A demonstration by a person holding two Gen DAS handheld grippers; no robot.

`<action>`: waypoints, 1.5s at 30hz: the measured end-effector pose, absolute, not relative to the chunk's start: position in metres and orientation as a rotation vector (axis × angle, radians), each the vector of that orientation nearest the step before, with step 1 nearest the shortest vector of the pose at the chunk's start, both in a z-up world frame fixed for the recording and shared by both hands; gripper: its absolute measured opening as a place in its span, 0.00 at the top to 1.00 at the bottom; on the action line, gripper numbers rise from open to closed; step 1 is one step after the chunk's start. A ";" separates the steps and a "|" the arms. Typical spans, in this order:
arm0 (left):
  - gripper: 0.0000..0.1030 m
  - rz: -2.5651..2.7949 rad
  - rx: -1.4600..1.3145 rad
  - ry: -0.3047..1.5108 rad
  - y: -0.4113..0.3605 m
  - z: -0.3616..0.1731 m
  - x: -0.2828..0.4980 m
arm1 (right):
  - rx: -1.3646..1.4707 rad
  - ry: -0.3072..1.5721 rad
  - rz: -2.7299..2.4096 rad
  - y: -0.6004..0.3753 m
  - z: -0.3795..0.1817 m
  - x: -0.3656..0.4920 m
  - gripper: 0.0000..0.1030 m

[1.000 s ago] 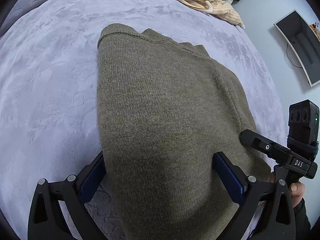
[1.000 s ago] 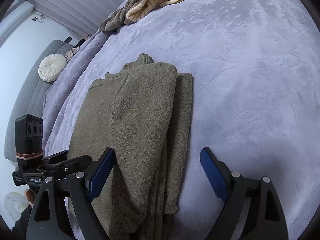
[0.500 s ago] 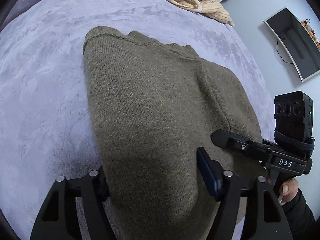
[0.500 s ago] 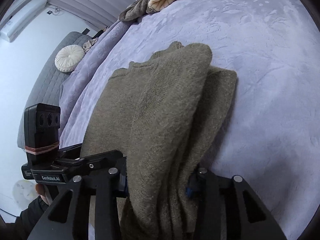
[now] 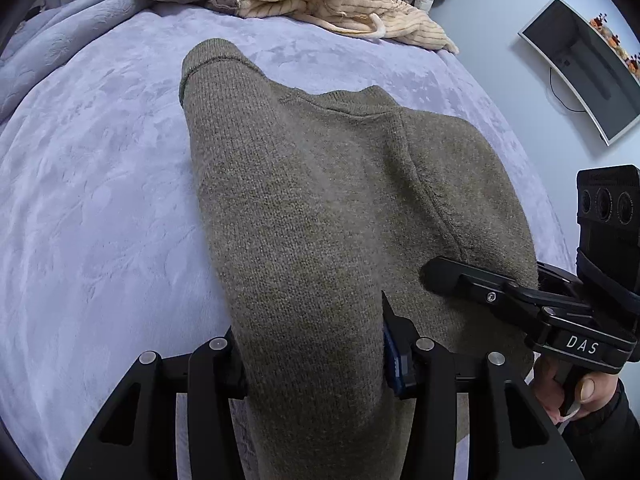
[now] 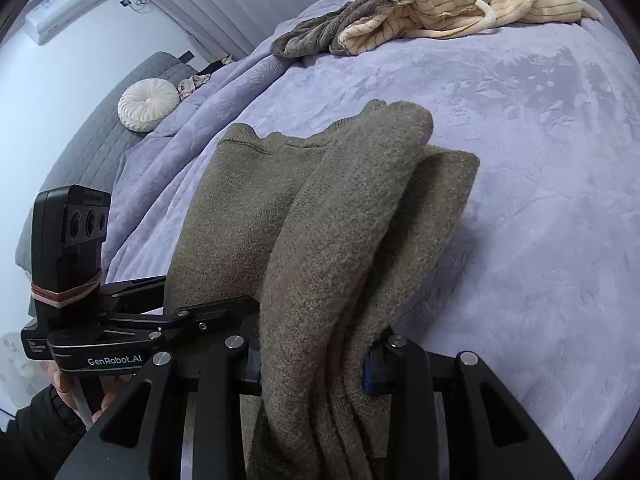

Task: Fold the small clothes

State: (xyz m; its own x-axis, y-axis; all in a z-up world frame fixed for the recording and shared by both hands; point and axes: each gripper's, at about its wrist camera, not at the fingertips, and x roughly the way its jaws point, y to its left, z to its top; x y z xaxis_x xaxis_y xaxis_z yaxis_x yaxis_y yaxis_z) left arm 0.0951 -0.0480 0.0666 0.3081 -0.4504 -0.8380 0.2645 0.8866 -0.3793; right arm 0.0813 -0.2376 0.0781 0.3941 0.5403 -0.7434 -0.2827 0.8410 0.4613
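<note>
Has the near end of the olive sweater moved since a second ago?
Yes. The olive sweater near end, flat before, now rises off the purple blanket, bunched in the right claw.

One olive knitted sweater (image 5: 328, 216) lies on one bed with a lilac plush blanket (image 5: 100, 200). Two tools: the left tool (image 5: 316, 356) and the right tool (image 6: 312, 356). One cream striped garment (image 6: 460, 4), one grey-brown garment (image 6: 316, 32), one round white cushion (image 6: 148, 104), one monitor (image 5: 584, 64).
</note>
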 end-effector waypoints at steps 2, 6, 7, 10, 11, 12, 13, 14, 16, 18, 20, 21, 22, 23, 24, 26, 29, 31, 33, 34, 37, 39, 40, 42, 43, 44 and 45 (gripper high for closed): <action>0.52 -0.472 -0.174 1.169 -0.048 0.068 0.088 | 0.271 1.054 0.524 -0.235 0.081 0.076 0.66; 0.54 -0.460 -0.178 1.172 -0.047 0.071 0.077 | 0.260 1.073 0.513 -0.229 0.085 0.065 0.67; 0.54 -0.456 -0.180 1.171 -0.047 0.073 0.073 | 0.264 1.077 0.511 -0.228 0.086 0.062 0.67; 0.54 -0.450 -0.168 1.161 -0.046 0.079 0.062 | 0.268 1.082 0.501 -0.225 0.091 0.055 0.67; 0.54 -0.450 -0.163 1.158 -0.046 0.081 0.059 | 0.268 1.081 0.499 -0.225 0.093 0.051 0.67; 0.54 -0.449 -0.161 1.157 -0.045 0.082 0.056 | 0.268 1.079 0.499 -0.224 0.095 0.048 0.67; 0.54 -0.449 -0.160 1.158 -0.045 0.083 0.052 | 0.268 1.079 0.499 -0.224 0.096 0.044 0.67; 0.54 -0.447 -0.158 1.159 -0.044 0.085 0.049 | 0.272 1.083 0.497 -0.223 0.097 0.041 0.67; 0.54 -0.442 -0.148 1.162 -0.048 0.087 0.045 | 0.279 1.091 0.491 -0.222 0.098 0.035 0.67; 0.54 -0.438 -0.138 1.163 -0.048 0.089 0.039 | 0.273 1.097 0.484 -0.219 0.100 0.028 0.67; 0.54 -0.436 -0.131 1.161 -0.045 0.093 0.030 | 0.271 1.100 0.480 -0.218 0.102 0.022 0.67; 0.54 -0.435 -0.128 1.160 -0.045 0.094 0.027 | 0.272 1.100 0.479 -0.217 0.103 0.019 0.67; 0.54 -0.434 -0.126 1.159 -0.045 0.095 0.023 | 0.275 1.102 0.479 -0.217 0.104 0.016 0.67; 0.54 -0.434 -0.125 1.160 -0.043 0.096 0.019 | 0.276 1.103 0.480 -0.217 0.104 0.013 0.67; 0.54 -0.432 -0.124 1.159 -0.043 0.097 0.016 | 0.276 1.104 0.481 -0.217 0.105 0.010 0.67; 0.54 -0.429 -0.117 1.158 -0.043 0.099 0.010 | 0.279 1.106 0.481 -0.218 0.105 0.004 0.67; 0.54 -0.422 -0.099 1.157 -0.044 0.099 0.000 | 0.274 1.115 0.478 -0.217 0.104 -0.002 0.67; 0.54 -0.419 -0.096 1.161 -0.044 0.098 -0.005 | 0.271 1.122 0.476 -0.215 0.103 -0.008 0.67; 0.54 -0.420 -0.102 1.165 -0.042 0.097 -0.011 | 0.273 1.128 0.476 -0.215 0.102 -0.012 0.67; 0.54 -0.419 -0.104 1.166 -0.043 0.096 -0.012 | 0.274 1.131 0.475 -0.215 0.102 -0.014 0.67; 0.54 -0.416 -0.108 1.171 -0.042 0.095 -0.019 | 0.269 1.140 0.477 -0.212 0.100 -0.020 0.67; 0.54 -0.412 -0.111 1.172 -0.040 0.094 -0.025 | 0.265 1.143 0.480 -0.210 0.100 -0.024 0.67; 0.54 -0.410 -0.113 1.173 -0.039 0.094 -0.027 | 0.262 1.146 0.482 -0.209 0.100 -0.026 0.67; 0.54 -0.407 -0.113 1.173 -0.038 0.094 -0.032 | 0.257 1.149 0.488 -0.207 0.100 -0.029 0.67; 0.54 -0.406 -0.112 1.172 -0.037 0.094 -0.034 | 0.255 1.150 0.491 -0.206 0.100 -0.031 0.67; 0.54 -0.404 -0.111 1.173 -0.036 0.094 -0.036 | 0.256 1.152 0.493 -0.205 0.100 -0.033 0.67; 0.54 -0.403 -0.111 1.173 -0.035 0.094 -0.038 | 0.258 1.154 0.496 -0.204 0.099 -0.034 0.67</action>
State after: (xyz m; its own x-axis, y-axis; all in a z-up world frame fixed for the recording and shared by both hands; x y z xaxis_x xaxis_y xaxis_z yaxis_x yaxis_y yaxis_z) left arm -0.0380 -0.0351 0.0941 0.3251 -0.3635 -0.8730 0.2491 0.9235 -0.2917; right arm -0.0340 -0.2043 0.0992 0.3133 0.5002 -0.8072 -0.2414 0.8640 0.4417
